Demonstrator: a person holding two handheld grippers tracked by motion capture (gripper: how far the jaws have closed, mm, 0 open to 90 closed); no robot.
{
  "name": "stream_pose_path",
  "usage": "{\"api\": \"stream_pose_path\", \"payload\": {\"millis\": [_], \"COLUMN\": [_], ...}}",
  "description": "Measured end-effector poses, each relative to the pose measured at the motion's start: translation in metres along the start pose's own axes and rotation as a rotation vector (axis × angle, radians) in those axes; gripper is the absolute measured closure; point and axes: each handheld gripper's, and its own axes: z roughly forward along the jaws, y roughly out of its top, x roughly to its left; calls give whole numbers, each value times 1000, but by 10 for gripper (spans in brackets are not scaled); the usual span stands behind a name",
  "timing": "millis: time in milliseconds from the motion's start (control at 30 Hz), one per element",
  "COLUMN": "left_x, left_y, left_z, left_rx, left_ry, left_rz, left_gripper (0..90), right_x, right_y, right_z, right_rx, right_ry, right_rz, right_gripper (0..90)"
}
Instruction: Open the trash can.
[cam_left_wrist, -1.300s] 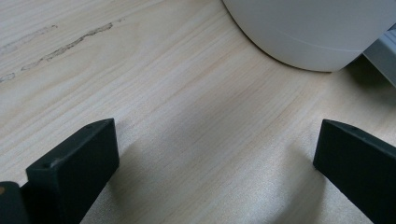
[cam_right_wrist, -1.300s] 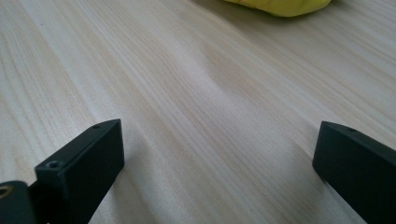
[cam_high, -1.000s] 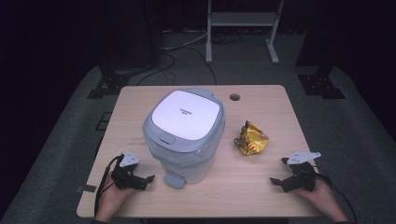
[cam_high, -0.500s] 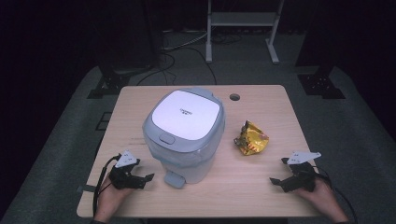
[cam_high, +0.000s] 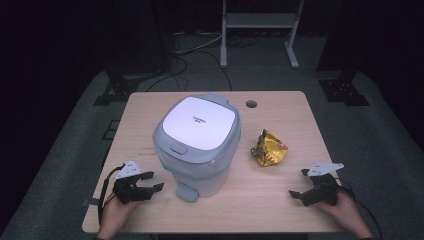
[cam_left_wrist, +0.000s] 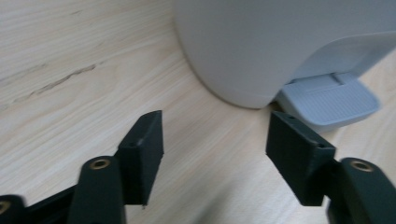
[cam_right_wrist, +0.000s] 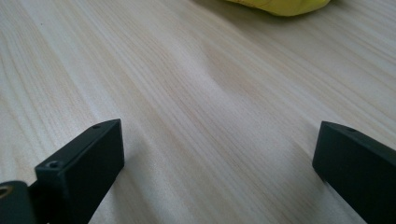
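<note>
Nothing started: pedal bin (cam_high: 197, 142) lid down, crumpled yellow wrapper (cam_high: 269, 148) (probably a snack bag) lying on the surface (cam_high: 280, 200). Left tongs (cam_high: 150, 182) empty, jaws apart and just been closing; right tongs (cam_high: 298, 183) gape wide, empty.

We see the bin (cam_left_wrist: 280, 42) cut off at the top of the left gripper view; the print on its lid (cam_high: 200, 118) is unreadably small.

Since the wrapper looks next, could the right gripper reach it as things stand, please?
Probably yes: the right gripper rests open on the table, and bare wood lies between it and the yellow wrapper; the bin stands off to the side.
</note>
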Motion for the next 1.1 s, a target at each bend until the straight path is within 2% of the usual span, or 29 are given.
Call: {"api": "stream_pose_path", "payload": {"millis": [67, 100, 200, 333, 567, 633, 800, 900, 1100], "left_x": [-1, -4, -9, -13, -14, -14, -13, -15, -19], "left_y": [1, 2, 6, 10, 15, 16, 18, 21, 30], "left_z": [-1, -2, -7, -12, -19, -22, -26, -31, -38], "left_rx": [-4, -11, -36, -57, -67, -69, -76, -90, -105], "left_ry": [-4, -3, 6, -6, -33, -43, -78, -100, -119], "left_rz": [7, 18, 47, 55, 50, 30, 18, 12, 19], "left_gripper": [408, 408, 484, 562, 736, 776, 896, 900, 900], "right_x": [0, 0, 0, 0, 0, 0, 0, 0, 0], "right_y": [0, 0, 0, 0, 0, 0, 0, 0, 0], "right_z": [0, 0, 0, 0, 0, 0, 0, 0, 0], "right_rx": [0, 0, 0, 0, 0, 0, 0, 0, 0], "right_ry": [0, 0, 0, 0, 0, 0, 0, 0, 0], "right_rz": [0, 0, 0, 0, 0, 0, 0, 0, 0], "right_gripper": [12, 12, 12, 11, 11, 11, 11, 11, 12]}}
